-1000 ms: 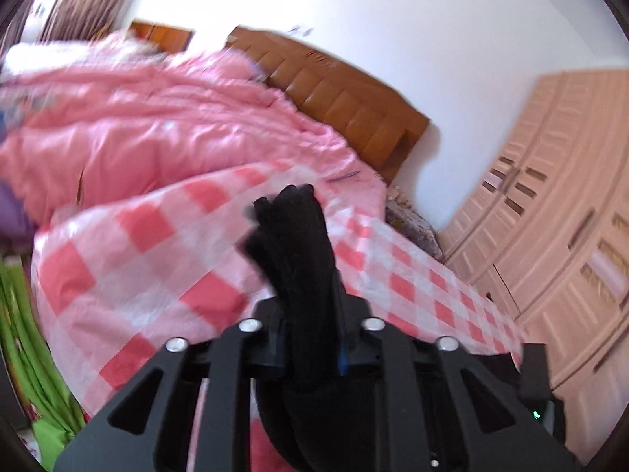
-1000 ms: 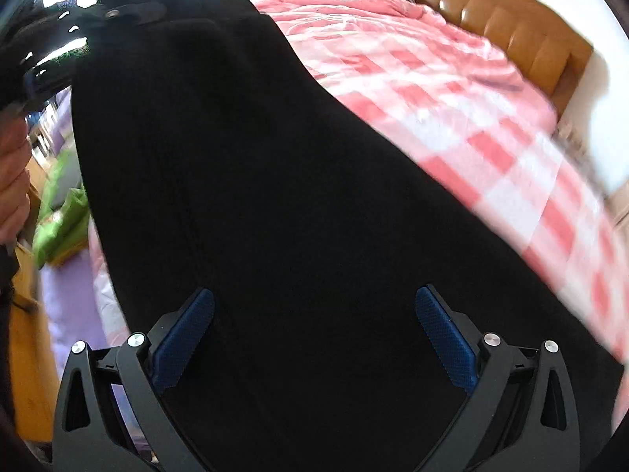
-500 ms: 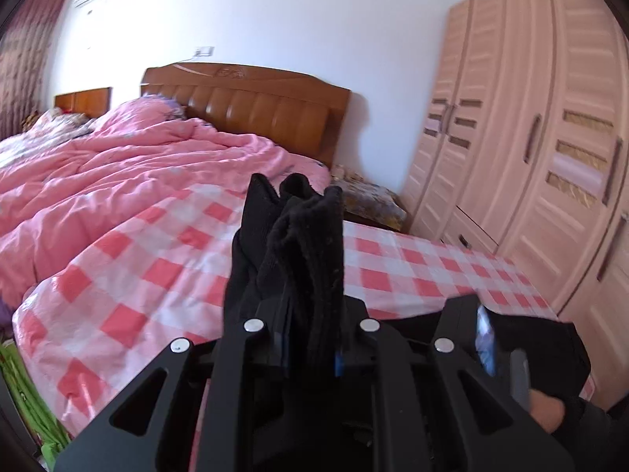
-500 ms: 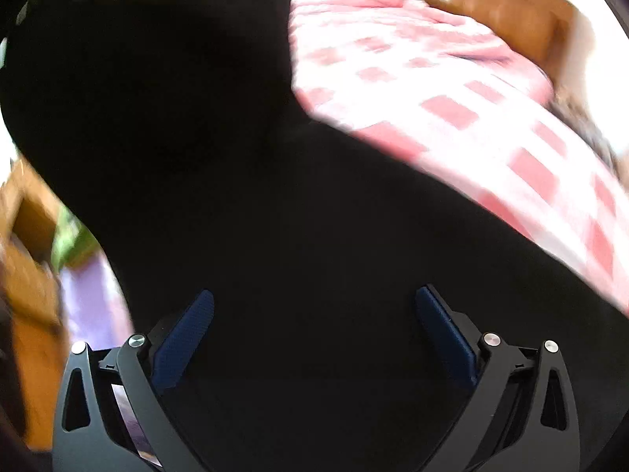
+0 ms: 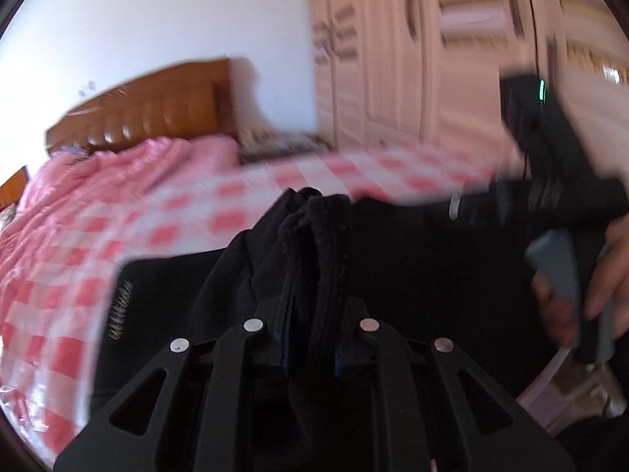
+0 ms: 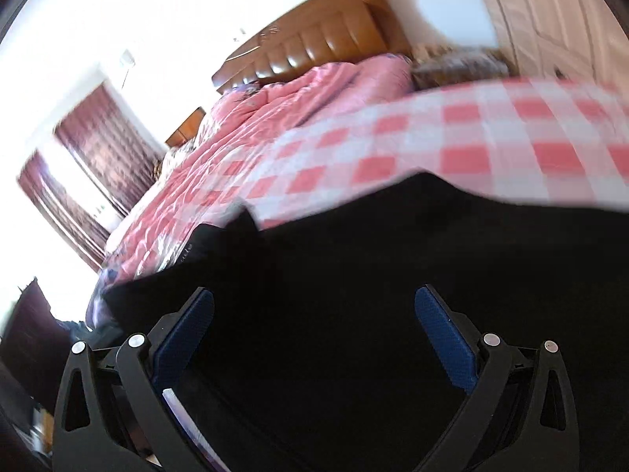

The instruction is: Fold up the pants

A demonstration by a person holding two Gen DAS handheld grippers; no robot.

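Closest to you, your left hand-held gripper point(image 5: 310, 338) is pinched nearly shut on a bunched ridge of the black pants point(image 5: 412, 275), with several layers of fabric rising out from between its 2 fingers. Keep that pinch firm, because thick gathered cloth can creep out of a narrow grip when the garment swings.

Your right hand-held gripper point(image 6: 314, 338) stands wide, its 2 blue pads point(image 6: 184, 334) well apart, with the pants filling the view ahead of and under them. Neither pad appears to press on the cloth, so judge this side as carrying nothing; close it on an edge before you ask it to pull.

Just beyond both hand-held grippers, the pants lie spread across the near edge of the bed point(image 6: 432, 137), with a flat corner bearing pale lettering point(image 5: 118, 310) to the left of the left fingers. The task looks early: the cloth is laid out, not yet doubled.

To fold well, lower the gripped ridge until the cloth is slack, line one leg over the other, and draw the layers taut and level before you let go.

Farther ahead, the checked sheet point(image 5: 165, 232) gives way to a rumpled pink quilt point(image 6: 275, 106) and the wooden headboard point(image 5: 149, 106). Work on the checked part, where the bed lies flattest.
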